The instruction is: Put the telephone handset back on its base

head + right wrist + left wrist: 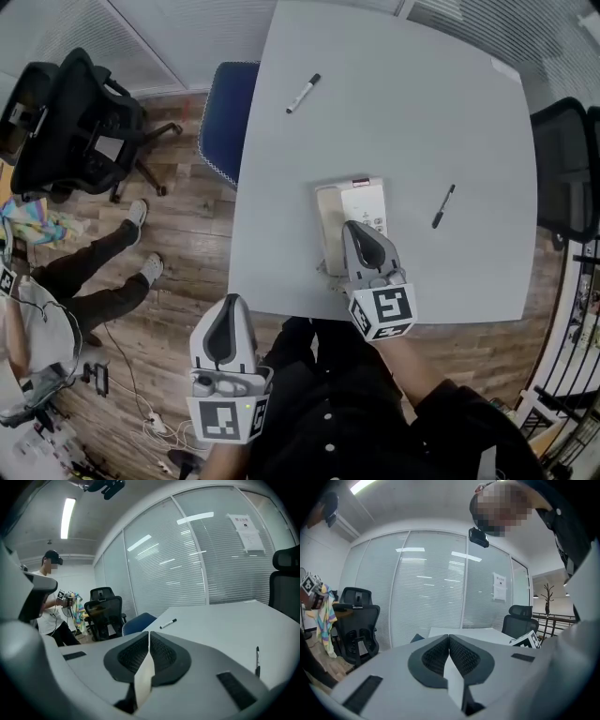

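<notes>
**Both grippers shut and empty, handset on its base**

We look down on a grey table (403,112) over a wooden floor (187,244), with glass walls (187,564) around. The base (364,202) sits by the near edge, and the handset (328,220) lies along its left side. Our right gripper (350,227) hangs over its near end, jaws together on nothing. Our left gripper (231,302), likewise closed and empty, is off the near-left corner. A marker (303,94) lies toward the far edge and a pen (443,206) toward the right, with open tabletop between them. A blue chair (220,122) stands at the left edge.
</notes>
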